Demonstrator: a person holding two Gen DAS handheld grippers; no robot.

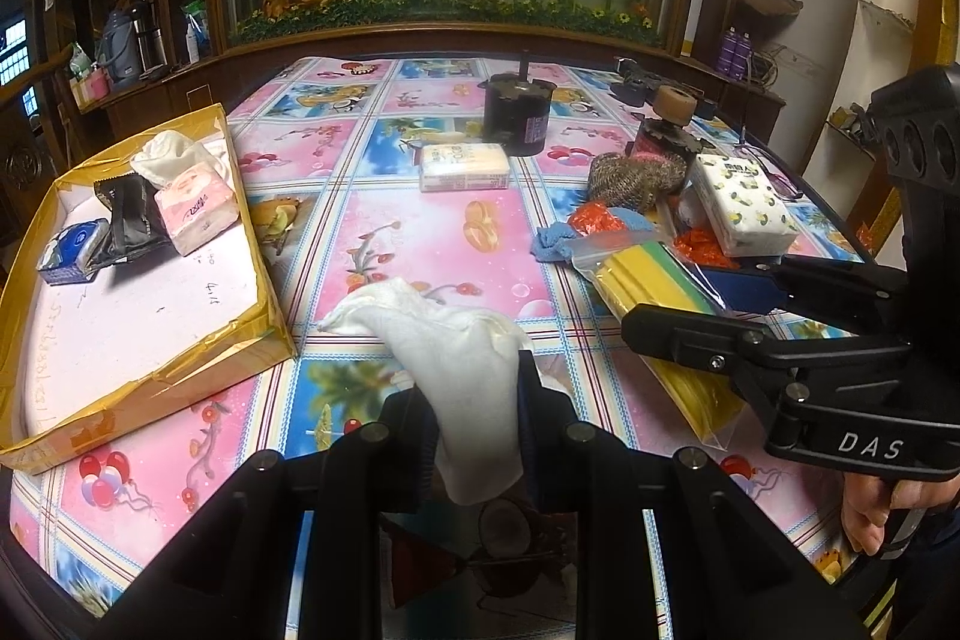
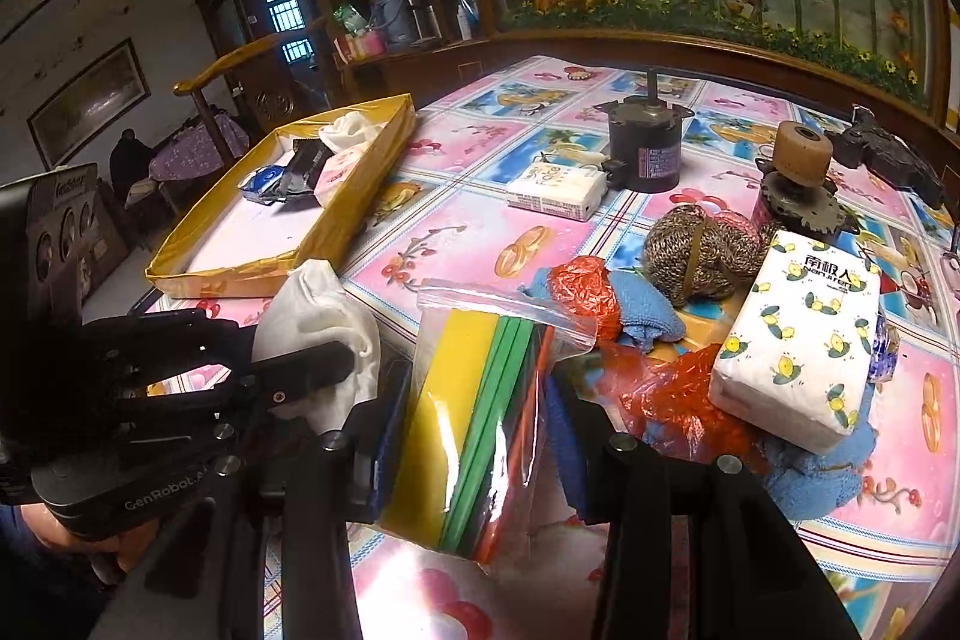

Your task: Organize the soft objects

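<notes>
The left tool (image 1: 474, 400) is clamped shut on a limp white cotton sock (image 1: 456, 334), which is light and droops over the bench (image 1: 420, 232). The right tool (image 2: 474, 436) is closed partway on a slippery clear zip bag of coloured foam sheets (image 2: 474, 400); I judge gripping mid-body safest. The tape-edged yellow cardboard tray (image 1: 252, 244) lies left.

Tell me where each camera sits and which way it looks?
Left wrist: sits on the left gripper, looking down across the table toward the yellow box; its fingers pinch a white cloth, and a hand holds the right gripper.
Right wrist: sits on the right gripper, looking down at a zip bag between its fingers; the left gripper shows beside it.
Both show the cloth, box, bag and black motor.
</notes>
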